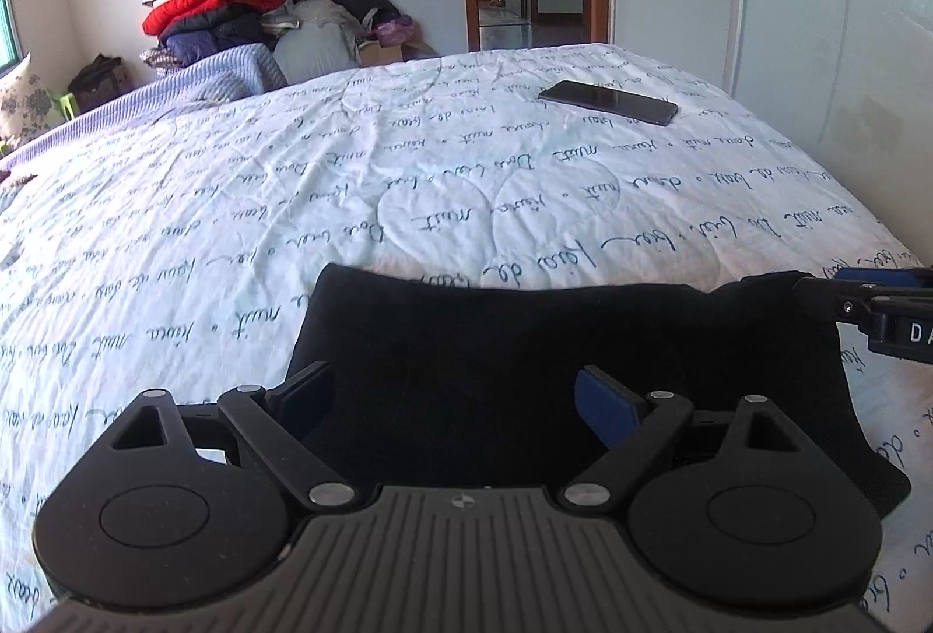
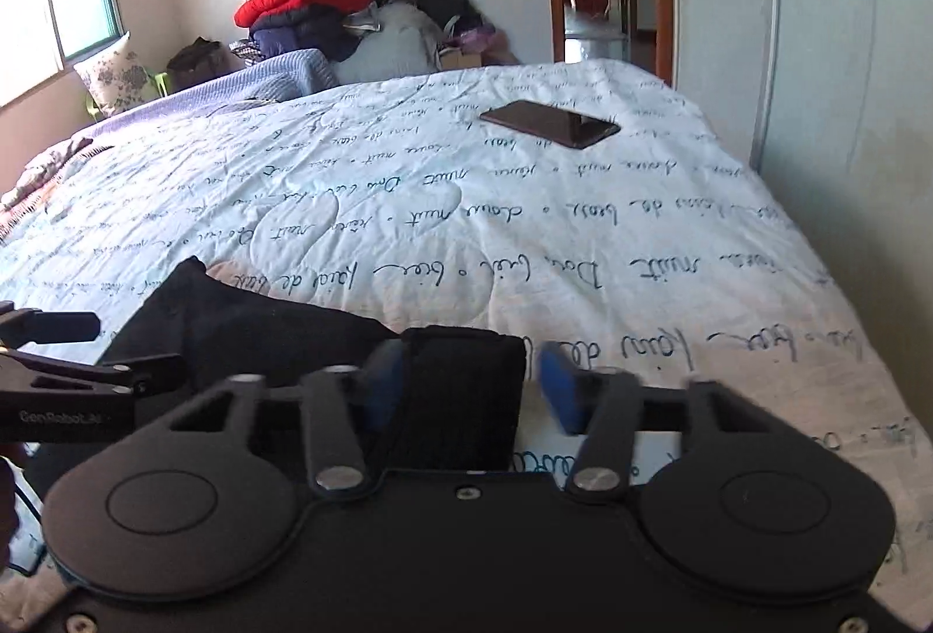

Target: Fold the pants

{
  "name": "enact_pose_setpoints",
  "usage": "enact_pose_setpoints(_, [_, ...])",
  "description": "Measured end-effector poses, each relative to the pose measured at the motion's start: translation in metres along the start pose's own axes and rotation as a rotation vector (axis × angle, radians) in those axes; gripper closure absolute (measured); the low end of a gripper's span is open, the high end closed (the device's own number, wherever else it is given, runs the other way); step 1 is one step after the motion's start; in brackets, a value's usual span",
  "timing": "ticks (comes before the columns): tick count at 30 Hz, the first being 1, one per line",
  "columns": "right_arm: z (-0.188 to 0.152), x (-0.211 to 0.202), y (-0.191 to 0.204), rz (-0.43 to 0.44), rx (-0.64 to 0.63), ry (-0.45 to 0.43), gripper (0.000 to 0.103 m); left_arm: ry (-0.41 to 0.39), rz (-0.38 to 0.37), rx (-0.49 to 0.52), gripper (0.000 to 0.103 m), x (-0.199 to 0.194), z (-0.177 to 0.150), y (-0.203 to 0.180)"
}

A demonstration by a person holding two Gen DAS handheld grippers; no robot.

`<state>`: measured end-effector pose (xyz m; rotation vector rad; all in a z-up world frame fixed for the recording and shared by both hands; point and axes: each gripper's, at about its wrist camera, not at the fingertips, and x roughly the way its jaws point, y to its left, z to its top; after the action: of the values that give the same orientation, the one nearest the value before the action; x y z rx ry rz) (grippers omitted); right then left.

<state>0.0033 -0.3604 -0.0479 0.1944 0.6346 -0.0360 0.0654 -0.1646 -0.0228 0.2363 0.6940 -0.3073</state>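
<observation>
Left gripper (image 1: 452,400): angled down over the near part of the pants, jaws spread wide, nothing between them.
Right gripper (image 2: 466,388): tilted down at the pants' right end, blurred; a black fold sat between the jaws, the right pad clear of it — whether it was pinched cannot be told.
Pants (image 1: 554,341): black, folded into a flat block — long axis running left to right across the bed's near edge.
Quilt (image 1: 291,178): white with script print; a phone (image 1: 609,102) lay farther back.
</observation>
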Motion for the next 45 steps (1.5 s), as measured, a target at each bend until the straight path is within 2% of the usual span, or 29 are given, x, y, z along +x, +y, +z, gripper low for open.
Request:
enact_pose_setpoints(4, [-0.003,0.014,-0.003,0.021,0.012,0.041,0.068,0.016,-0.026,0.005,0.012,0.014,0.007,-0.009])
enact_pose_setpoints(5, [-0.003,0.016,-0.003,0.031,0.017,0.044,0.072,0.024,-0.034,-0.002,0.012,0.017,0.009,-0.01])
enact_pose_setpoints(6, [-0.003,0.017,-0.005,0.046,0.025,0.042,0.085,0.035,-0.046,-0.012,0.012,0.022,0.01,-0.012])
enact_pose_setpoints(7, [-0.003,0.017,-0.006,0.042,0.028,0.029,0.091,0.043,-0.055,-0.017,0.012,0.025,0.012,-0.013])
enact_pose_setpoints(9, [-0.003,0.012,-0.008,0.045,0.026,-0.007,0.099,0.058,-0.067,-0.021,0.012,0.032,0.015,-0.017])
enact_pose_setpoints(11, [-0.003,0.009,-0.01,0.012,0.018,-0.031,0.1,0.05,-0.064,-0.025,0.012,0.034,0.016,-0.02])
enact_pose_setpoints(14, [-0.006,0.023,-0.017,-0.001,0.037,0.011,0.1,0.046,-0.059,-0.012,0.012,0.039,0.017,-0.026])
enact_pose_setpoints(16, [-0.01,0.026,-0.016,0.0,0.028,0.028,0.095,0.057,-0.059,0.009,0.014,0.038,0.016,-0.029])
enact_pose_setpoints(18, [-0.01,0.011,-0.017,-0.027,0.035,-0.016,0.087,0.037,-0.064,0.013,0.013,0.03,0.013,-0.027])
enact_pose_setpoints(20, [-0.012,-0.01,-0.019,-0.057,0.037,-0.053,0.087,0.012,-0.062,0.021,0.012,0.02,0.011,-0.025])
enact_pose_setpoints(25, [-0.034,-0.056,-0.016,0.043,0.024,-0.022,0.087,-0.004,-0.099,0.043,0.012,-0.004,-0.002,-0.025])
enact_pose_setpoints(29, [-0.054,-0.069,-0.003,0.12,0.015,0.029,0.087,-0.013,-0.133,0.064,0.012,-0.02,-0.015,-0.034])
enact_pose_setpoints(32, [-0.062,-0.069,0.007,0.092,-0.02,0.052,0.086,-0.019,-0.146,0.123,0.012,-0.027,-0.026,-0.046])
enact_pose_setpoints(35, [-0.066,-0.07,0.006,0.074,-0.01,0.055,0.079,-0.004,-0.132,0.159,0.012,-0.025,-0.034,-0.055])
enact_pose_setpoints(39, [-0.072,-0.072,0.004,0.122,0.029,0.059,0.079,0.018,-0.136,0.145,0.011,-0.019,-0.039,-0.056])
enact_pose_setpoints(45, [-0.072,-0.065,0.002,0.142,0.047,0.034,0.075,0.029,-0.14,0.128,0.011,-0.016,-0.039,-0.057])
